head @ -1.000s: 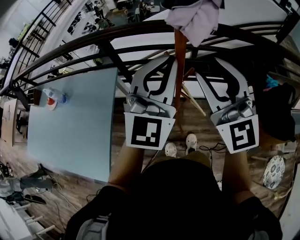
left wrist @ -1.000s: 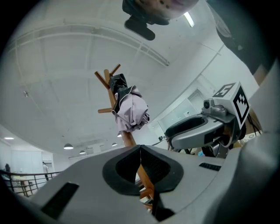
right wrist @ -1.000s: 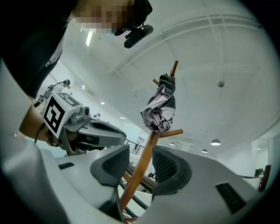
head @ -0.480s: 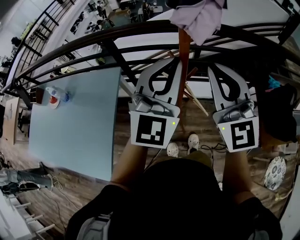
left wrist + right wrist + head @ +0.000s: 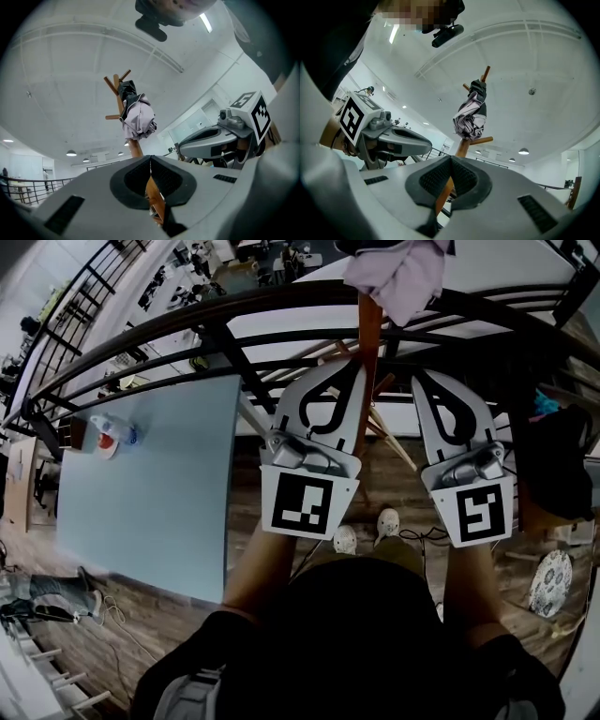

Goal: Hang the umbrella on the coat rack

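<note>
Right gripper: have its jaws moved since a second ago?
Yes. The right gripper has shut, empty: in the head view its inner jaw swung rightward, away from the coat rack pole.

The umbrella point(image 5: 394, 273) sits at the top centre of the head view, and the frame edge cuts off its upper part. Below it the coat rack point(image 5: 367, 324) pole passes behind the left claw point(image 5: 351, 367). Its wooden legs show only in part between that and the right claw point(image 5: 419, 379). In both gripper views, low in the frame, the lower pole is only a sliver between the pads. At the upper left of the desk point(image 5: 159, 502), the red and blue things point(image 5: 111, 435) are too small to name.
</note>
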Action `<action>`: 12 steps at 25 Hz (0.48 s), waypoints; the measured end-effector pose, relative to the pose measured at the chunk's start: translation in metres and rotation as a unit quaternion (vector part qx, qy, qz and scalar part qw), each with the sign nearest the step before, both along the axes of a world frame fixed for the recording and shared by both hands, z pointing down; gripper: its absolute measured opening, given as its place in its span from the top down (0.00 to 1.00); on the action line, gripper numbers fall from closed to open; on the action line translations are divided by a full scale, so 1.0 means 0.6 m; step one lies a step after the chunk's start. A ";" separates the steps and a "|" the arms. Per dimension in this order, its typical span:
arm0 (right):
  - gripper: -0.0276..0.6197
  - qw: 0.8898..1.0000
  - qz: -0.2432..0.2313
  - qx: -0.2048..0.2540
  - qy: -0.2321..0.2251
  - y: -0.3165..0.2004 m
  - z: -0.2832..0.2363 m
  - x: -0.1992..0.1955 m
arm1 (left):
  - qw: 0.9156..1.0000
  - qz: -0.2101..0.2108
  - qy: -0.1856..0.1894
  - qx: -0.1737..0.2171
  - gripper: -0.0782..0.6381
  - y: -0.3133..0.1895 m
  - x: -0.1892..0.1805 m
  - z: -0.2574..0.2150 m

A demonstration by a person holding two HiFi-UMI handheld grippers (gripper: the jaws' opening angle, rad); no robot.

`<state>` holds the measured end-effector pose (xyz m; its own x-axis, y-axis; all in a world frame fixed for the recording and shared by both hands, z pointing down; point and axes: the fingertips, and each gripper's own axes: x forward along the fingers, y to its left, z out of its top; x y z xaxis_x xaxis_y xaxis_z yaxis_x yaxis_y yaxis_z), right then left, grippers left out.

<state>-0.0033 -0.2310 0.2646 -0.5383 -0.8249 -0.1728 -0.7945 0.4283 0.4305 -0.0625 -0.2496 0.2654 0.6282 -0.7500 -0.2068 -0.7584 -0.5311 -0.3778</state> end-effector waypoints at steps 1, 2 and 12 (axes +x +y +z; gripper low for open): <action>0.91 1.000 0.000 0.000 0.001 0.002 0.001 0.000 | 1.000 -0.001 0.000 0.000 0.87 0.000 -0.001 0.001; 0.91 1.000 0.000 -0.001 0.002 0.003 0.002 -0.001 | 1.000 0.000 0.001 -0.001 0.87 0.000 -0.002 0.002; 0.91 1.000 -0.009 -0.008 0.005 0.018 0.006 0.012 | 1.000 0.025 0.000 0.017 0.87 0.028 0.026 -0.010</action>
